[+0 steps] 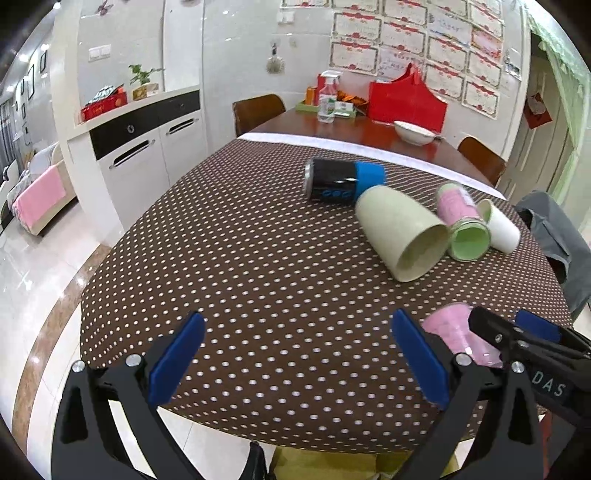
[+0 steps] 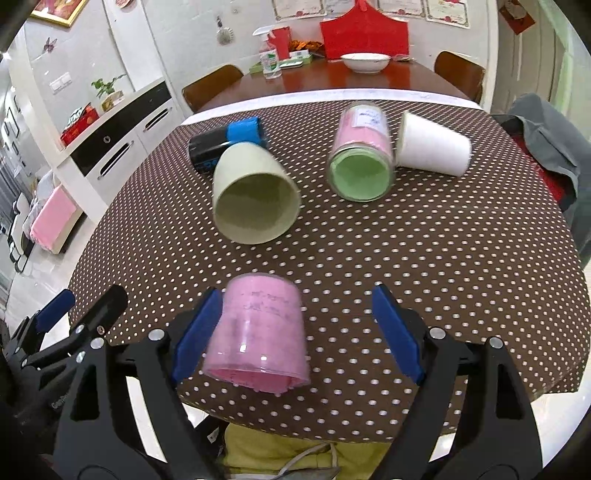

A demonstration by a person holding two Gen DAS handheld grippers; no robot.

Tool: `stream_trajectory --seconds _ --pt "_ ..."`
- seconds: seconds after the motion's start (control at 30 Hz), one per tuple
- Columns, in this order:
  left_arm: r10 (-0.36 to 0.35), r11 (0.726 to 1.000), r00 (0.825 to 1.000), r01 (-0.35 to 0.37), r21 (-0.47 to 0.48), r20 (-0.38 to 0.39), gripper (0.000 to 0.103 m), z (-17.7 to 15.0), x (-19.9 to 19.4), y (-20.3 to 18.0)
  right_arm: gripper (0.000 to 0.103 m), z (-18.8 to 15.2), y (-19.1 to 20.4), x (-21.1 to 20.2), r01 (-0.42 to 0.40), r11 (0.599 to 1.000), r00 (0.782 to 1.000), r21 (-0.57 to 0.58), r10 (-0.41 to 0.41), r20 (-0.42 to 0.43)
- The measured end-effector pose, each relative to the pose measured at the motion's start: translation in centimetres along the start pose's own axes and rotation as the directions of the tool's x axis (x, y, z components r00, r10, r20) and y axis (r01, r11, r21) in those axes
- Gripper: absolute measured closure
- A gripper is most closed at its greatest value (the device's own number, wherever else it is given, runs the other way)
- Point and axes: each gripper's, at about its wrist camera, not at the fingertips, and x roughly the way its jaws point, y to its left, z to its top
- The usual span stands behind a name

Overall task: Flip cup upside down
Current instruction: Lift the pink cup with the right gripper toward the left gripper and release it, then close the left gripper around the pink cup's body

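1. Pink translucent plastic cup (image 2: 258, 332) stands w/ its wide rim down on the brown polka-dot tablecloth (image 2: 424, 258), closed base up; long axis roughly vertical, top leaning slightly toward 12 o'clock in the right wrist view. It sits near the table's front edge, at 6 o'clock of the other cups.
2. Right gripper (image 2: 297, 332): jaws wide, not clamped. Left blue pad (image 2: 197, 334) is touching or just beside the cup's side, can't tell which; right pad (image 2: 397, 332) is well apart from it, at 3 o'clock.
3. Left gripper (image 1: 295, 362): jaws wide, nothing between them, hanging over the tablecloth's front edge. In its view the pink cup (image 1: 456, 334) shows at 3 o'clock, partly hidden behind the right gripper's black arm.
4. Cream ceramic cup (image 2: 255, 199) lies on its side, mouth toward the camera, base toward 11 o'clock.
5. Black can w/ blue band (image 2: 225, 146) lies on its side just behind the cream cup, touching or nearly so.
6. Clear glass jar w/ pink and green inside (image 2: 362, 158) lies on its side, mouth toward 6 o'clock.
7. White paper cup (image 2: 432, 149) lies on its side just at 3 o'clock of the jar.
8. White bowl (image 2: 364, 61) sits on the bare red-brown tabletop at 12 o'clock, red bag (image 2: 364, 35) behind it.
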Motion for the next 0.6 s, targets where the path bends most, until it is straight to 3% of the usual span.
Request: stream_trajectory --seconds 0.33,0.6 --pt "-0.064 0.997 0.998 0.063 0.05 0.006 0.004 0.4 -0.8 -4.3 0.02 0.1 -3.8 -2.1 0.025 0.997 0.999 0.071 -0.029 0.046" --pt "-0.091 0.991 0.995 0.095 0.094 -0.043 0.004 0.5 0.6 -7.9 0.019 0.0 -7.7 -2.2 0.052 0.988 0.997 0.144 -0.059 0.045"
